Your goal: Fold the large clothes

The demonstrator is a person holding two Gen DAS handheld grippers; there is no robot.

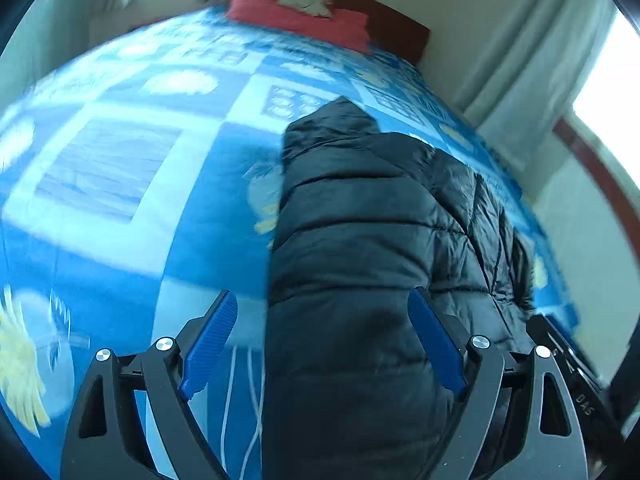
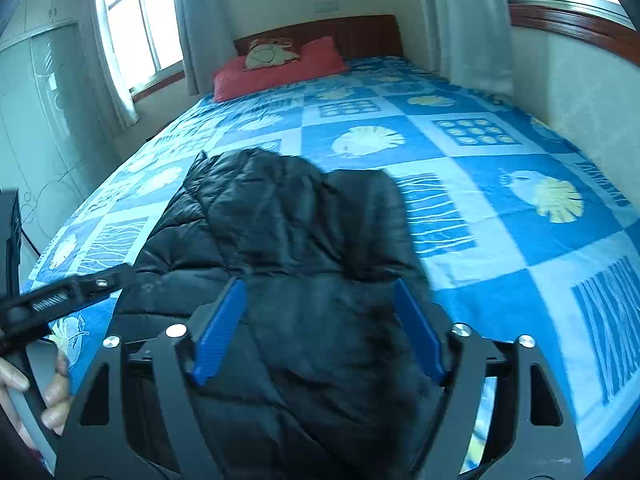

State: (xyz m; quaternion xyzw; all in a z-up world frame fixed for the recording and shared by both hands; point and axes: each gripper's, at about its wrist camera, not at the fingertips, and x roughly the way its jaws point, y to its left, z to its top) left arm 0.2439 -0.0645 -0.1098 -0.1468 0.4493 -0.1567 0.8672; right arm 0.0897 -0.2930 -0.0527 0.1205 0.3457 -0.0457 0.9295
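A black quilted puffer jacket (image 1: 360,240) lies on the bed, folded lengthwise with its hood end pointing toward the pillow. My left gripper (image 1: 322,344) hovers open over the jacket's near left edge, and its blue pads (image 1: 208,344) touch no fabric. In the right wrist view the jacket (image 2: 280,220) fills the middle, slightly blurred. My right gripper (image 2: 320,332) is open with a thick fold of the jacket between its wide-spread pads (image 2: 220,332); I see no pinch in the fabric. The left gripper's body (image 2: 68,298) shows at the left edge.
The bed has a blue and white patterned sheet (image 2: 500,208) with a red pillow (image 2: 276,70) and a wooden headboard (image 2: 360,34) at the far end. A wall with curtains (image 2: 464,20) runs along the right side, a wardrobe (image 2: 36,120) stands left. A hand (image 2: 52,392) holds the left gripper.
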